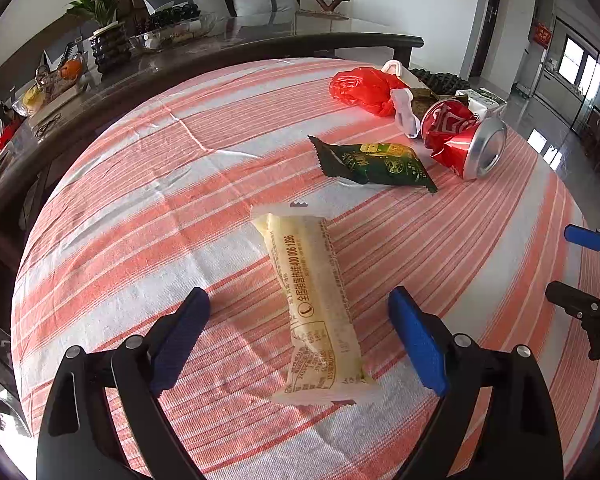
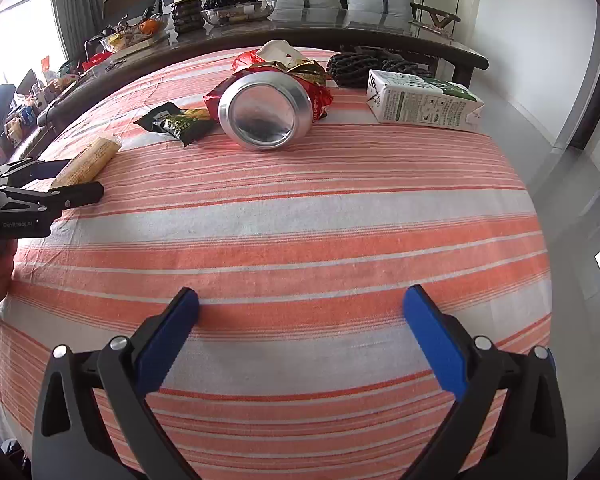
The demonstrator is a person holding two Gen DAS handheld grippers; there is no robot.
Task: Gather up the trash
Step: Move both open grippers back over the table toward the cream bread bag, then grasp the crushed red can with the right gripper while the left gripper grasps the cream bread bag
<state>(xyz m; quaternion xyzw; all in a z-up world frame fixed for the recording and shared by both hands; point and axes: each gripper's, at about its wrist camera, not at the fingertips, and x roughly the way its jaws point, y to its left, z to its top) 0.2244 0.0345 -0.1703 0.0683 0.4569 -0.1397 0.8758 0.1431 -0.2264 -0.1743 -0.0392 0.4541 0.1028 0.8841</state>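
Note:
A yellow snack wrapper [image 1: 314, 300] lies on the striped cloth between the open jaws of my left gripper [image 1: 298, 306], which is low over it. It also shows in the right wrist view [image 2: 88, 160]. Beyond it lie a green wrapper [image 1: 374, 160], a crushed red can [image 1: 462, 138] and a red plastic bag [image 1: 362, 88]. My right gripper [image 2: 300, 304] is open and empty over bare cloth; the can [image 2: 266, 110] and a white milk carton [image 2: 420, 100] lie ahead of it.
The striped cloth [image 2: 300, 220] covers the table. A dark long table behind [image 1: 228, 40] holds a plant, fruit bowls and clutter. My left gripper shows in the right wrist view [image 2: 40, 196]. The floor drops off at right.

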